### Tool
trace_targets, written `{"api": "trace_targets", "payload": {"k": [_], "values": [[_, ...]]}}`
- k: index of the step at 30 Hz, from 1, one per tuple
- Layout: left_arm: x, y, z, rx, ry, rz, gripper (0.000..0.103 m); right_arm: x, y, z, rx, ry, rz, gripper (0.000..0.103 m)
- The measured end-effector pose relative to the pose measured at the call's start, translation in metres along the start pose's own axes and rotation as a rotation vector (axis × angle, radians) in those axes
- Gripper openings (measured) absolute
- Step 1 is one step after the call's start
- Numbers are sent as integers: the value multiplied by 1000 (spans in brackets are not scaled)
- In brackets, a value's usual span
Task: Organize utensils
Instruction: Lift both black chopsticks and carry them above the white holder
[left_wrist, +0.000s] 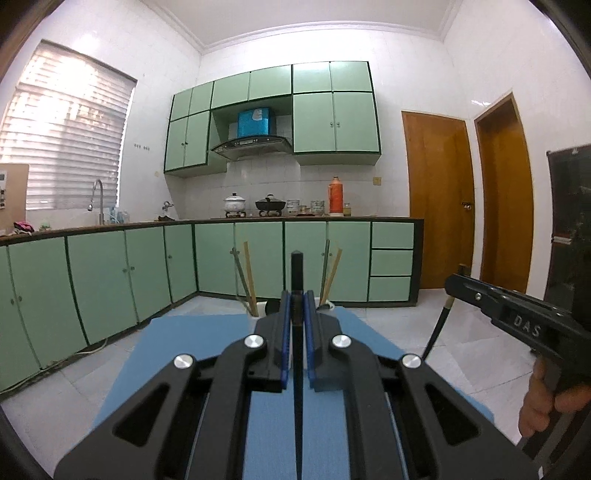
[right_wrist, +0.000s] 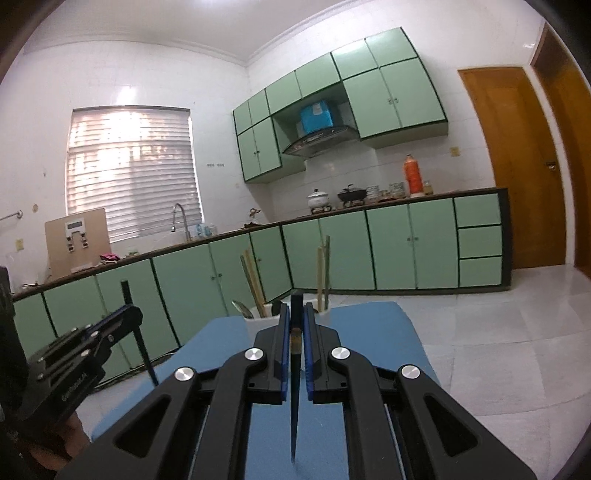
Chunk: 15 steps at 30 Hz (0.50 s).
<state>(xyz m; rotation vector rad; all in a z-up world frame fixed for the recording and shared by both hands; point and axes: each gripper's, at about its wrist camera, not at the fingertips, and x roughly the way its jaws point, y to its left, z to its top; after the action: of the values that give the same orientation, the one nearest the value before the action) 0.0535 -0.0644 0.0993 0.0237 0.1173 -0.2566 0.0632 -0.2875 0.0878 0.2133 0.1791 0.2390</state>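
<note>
My left gripper (left_wrist: 296, 297) is shut on a black chopstick (left_wrist: 296, 269) that stands upright between the blue pads. My right gripper (right_wrist: 295, 308) is shut on another black chopstick (right_wrist: 294, 406) with a pale band near its top. Each gripper shows in the other's view: the right gripper (left_wrist: 460, 282) with its chopstick (left_wrist: 437, 332) hanging down, the left gripper (right_wrist: 127, 314) with its chopstick (right_wrist: 142, 350). Just beyond the fingertips, a white utensil holder (right_wrist: 258, 323) stands at the far edge of the blue tabletop (right_wrist: 369, 350). It holds wooden chopsticks (left_wrist: 249, 280) and a spoon (right_wrist: 240, 308).
Green base cabinets (left_wrist: 110, 280) under a dark counter wrap the room beyond the table. On the counter stand pots (left_wrist: 234, 203) and an orange flask (left_wrist: 335, 195). Pale tiled floor (right_wrist: 498, 332) and wooden doors (left_wrist: 439, 199) lie to the right. A person's hand (left_wrist: 543, 398) grips the right handle.
</note>
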Motion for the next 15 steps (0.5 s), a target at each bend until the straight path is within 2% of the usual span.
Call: {"api": "trace_targets", "payload": {"k": [8,15], "values": [[11,13,27,-17,-17,-22,6,31,5,39,-20,32,46,7],[30,15,53,-23,-58,-40,6,58,17,77,-68,-14,66,7]]}}
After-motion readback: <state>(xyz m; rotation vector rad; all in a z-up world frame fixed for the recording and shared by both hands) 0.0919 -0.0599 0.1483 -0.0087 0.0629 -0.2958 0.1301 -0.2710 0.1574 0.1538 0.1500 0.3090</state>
